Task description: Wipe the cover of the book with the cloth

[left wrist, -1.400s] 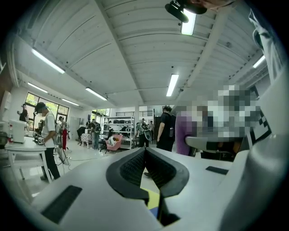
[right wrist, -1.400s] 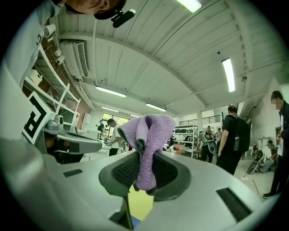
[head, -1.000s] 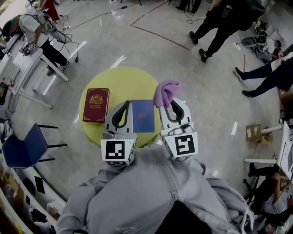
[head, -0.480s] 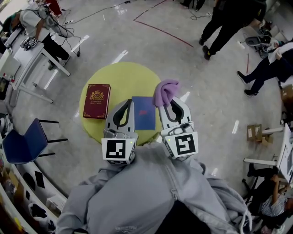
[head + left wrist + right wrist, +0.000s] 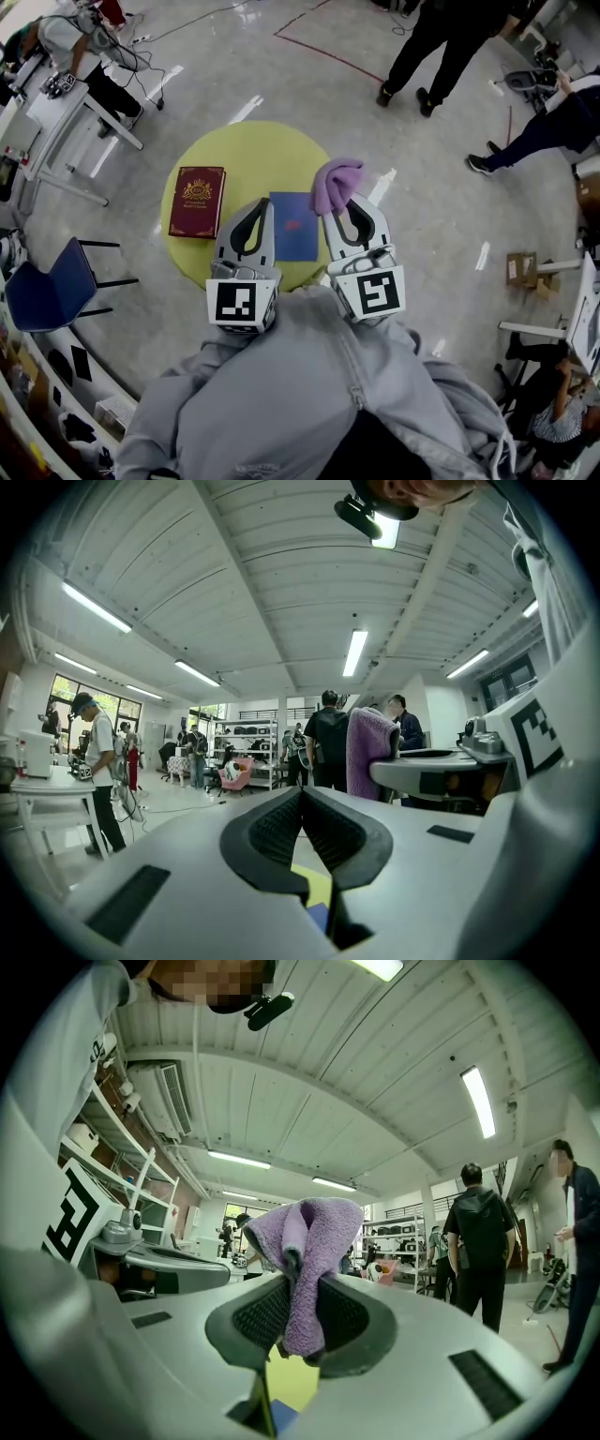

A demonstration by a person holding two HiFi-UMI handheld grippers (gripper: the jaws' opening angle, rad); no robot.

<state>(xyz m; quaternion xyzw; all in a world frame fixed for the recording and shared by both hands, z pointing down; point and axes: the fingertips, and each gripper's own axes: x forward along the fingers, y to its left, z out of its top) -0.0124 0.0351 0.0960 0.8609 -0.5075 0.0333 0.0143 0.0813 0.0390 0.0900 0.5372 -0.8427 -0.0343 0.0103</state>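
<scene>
A blue book (image 5: 293,225) lies flat on the round yellow table (image 5: 248,155), between my two grippers in the head view. My right gripper (image 5: 345,201) is shut on a purple cloth (image 5: 335,185), which bunches above its tips at the book's right edge; in the right gripper view the cloth (image 5: 302,1265) hangs pinched between the jaws. My left gripper (image 5: 259,208) is shut with nothing in it and hovers at the book's left edge. Both grippers point upward in their own views, toward the ceiling.
A dark red book with gold print (image 5: 197,202) lies at the table's left side. A blue chair (image 5: 45,297) stands left of the table, white desks (image 5: 66,112) farther back left. People (image 5: 431,42) stand on the floor beyond the table.
Both grippers and the cloth have stayed almost in place over the table. The people at the back right have shifted position.
</scene>
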